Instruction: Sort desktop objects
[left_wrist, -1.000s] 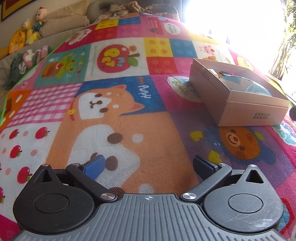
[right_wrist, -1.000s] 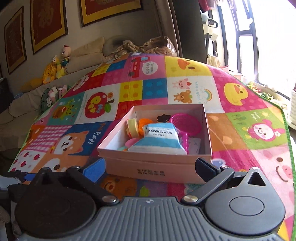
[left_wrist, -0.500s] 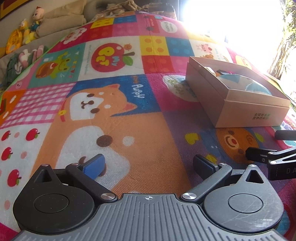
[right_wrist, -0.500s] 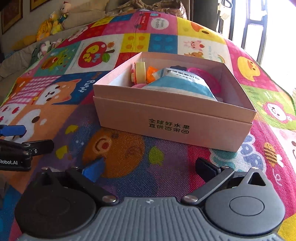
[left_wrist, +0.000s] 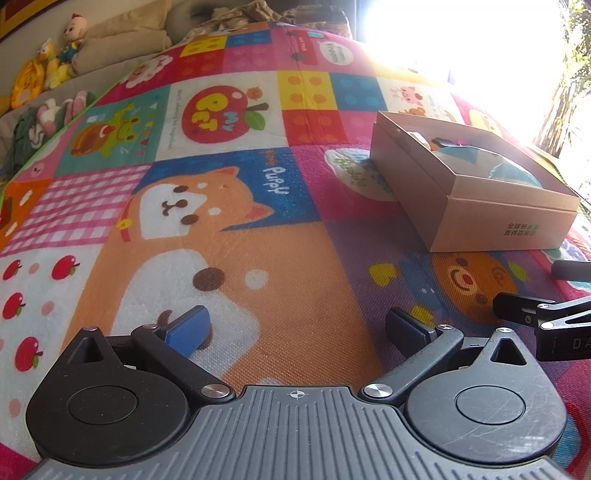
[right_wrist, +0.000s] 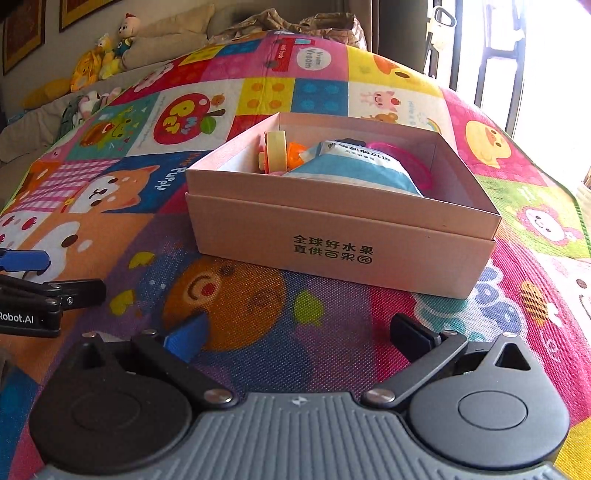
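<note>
Item: cardboard box (right_wrist: 343, 236), filled, just ahead of the right gripper (right_wrist: 299, 338); left gripper (left_wrist: 297, 326) alongside; both wide open, empty; risk: grippers colliding, or nudging box askew.

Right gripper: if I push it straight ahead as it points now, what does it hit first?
Probably the near wall of the box. The right gripper is open and empty, low over the mat, with only bare mat before that wall. Depth is unclear; if it angles down it may graze the mat first.
</note>
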